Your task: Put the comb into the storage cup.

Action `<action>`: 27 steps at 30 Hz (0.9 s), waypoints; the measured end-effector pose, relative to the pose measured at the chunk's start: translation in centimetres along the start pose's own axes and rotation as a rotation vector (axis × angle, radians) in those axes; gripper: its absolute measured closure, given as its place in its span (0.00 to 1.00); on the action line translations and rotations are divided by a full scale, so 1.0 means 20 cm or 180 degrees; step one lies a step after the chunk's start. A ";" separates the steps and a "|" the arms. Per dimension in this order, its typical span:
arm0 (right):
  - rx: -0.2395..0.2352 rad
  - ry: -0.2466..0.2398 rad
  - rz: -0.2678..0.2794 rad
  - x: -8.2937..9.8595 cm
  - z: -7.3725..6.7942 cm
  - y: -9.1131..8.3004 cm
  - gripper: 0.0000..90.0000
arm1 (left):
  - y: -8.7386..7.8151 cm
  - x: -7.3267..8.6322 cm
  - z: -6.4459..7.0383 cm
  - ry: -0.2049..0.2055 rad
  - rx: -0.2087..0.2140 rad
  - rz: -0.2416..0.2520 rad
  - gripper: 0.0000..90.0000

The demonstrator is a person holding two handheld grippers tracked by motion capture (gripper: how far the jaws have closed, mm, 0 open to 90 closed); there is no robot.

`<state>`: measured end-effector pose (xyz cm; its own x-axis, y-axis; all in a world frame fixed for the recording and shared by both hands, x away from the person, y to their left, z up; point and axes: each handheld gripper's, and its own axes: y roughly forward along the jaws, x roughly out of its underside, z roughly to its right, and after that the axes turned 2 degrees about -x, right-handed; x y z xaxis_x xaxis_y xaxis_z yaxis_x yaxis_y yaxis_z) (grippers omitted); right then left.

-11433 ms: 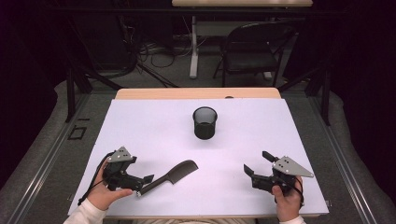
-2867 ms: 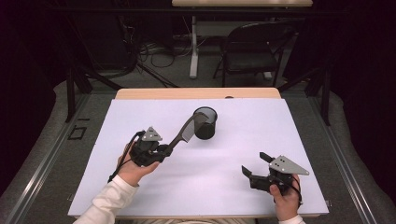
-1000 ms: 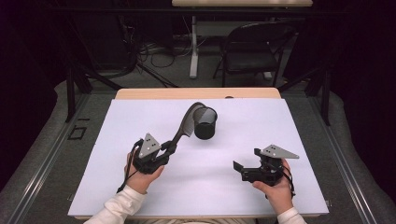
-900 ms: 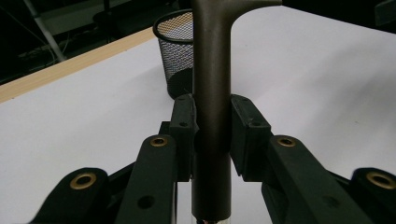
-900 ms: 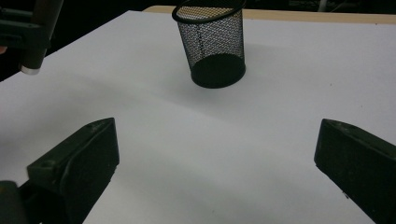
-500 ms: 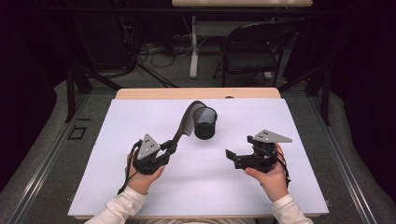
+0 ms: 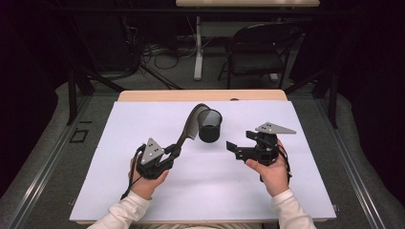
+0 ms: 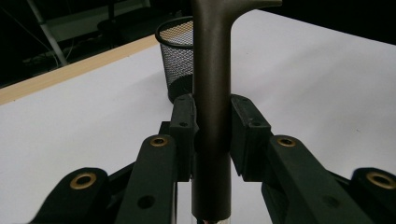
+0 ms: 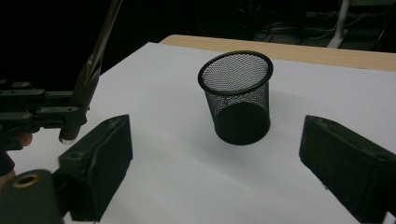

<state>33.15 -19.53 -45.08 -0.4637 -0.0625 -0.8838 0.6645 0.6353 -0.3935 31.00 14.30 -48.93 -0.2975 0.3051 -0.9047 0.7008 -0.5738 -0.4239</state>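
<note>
**Comb held at cup rim, right gripper open toward cup**

Left gripper [image 7: 168,153] sits on the near-left part of the white table cover [image 7: 119,143], jaws clamped on the handle of a dark plastic comb with a long straight handle and a curved toothed head [image 7: 190,128]. In the left gripper view the comb handle [image 8: 211,107] runs straight up between the two pads, both pressed against it. Comb slants up and to the far right from the gripper; its head arcs over the left edge of the black wire-mesh pen cup [image 7: 210,125]. Cannot tell if the head touches the rim.

Cup stands upright near the middle of the table, slightly far of centre, open end up. In the right gripper view the cup [image 9: 237,97] is centred between the two jaws but farther off, not between the pads; inside looks dark, no contents visible.

Right gripper [image 7: 232,147] is held above the table, just right and near of the cup, jaws spread wide, gripping nothing, pointing left toward the cup. Grey three-cornered plate on top. Left gripper [image 9: 44,114] with the comb also shows at the left edge of the right gripper view.

Black chair [image 7: 258,52] stands on the floor beyond the far table edge.
</note>
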 end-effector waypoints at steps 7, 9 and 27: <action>-0.0001 -0.0147 -0.0037 -0.07 -0.02 0.04 0.17 | 0.01 0.00 0.01 0.0013 0.0015 -0.0018 0.81; -0.0018 -0.0179 -0.0012 -0.09 -0.03 0.06 0.17 | 0.01 0.01 0.01 0.0015 0.0028 -0.0021 0.81; -0.0228 0.0011 -0.0066 -0.10 -0.08 0.10 0.34 | 0.00 0.02 0.01 -0.0008 0.0062 0.0007 0.81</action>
<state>34.45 -17.02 -43.76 -0.4790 -0.0737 -0.8747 0.6111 0.6874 -0.3926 30.72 14.27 -49.25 -0.2975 0.3020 -0.9057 0.6886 -0.5892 -0.4227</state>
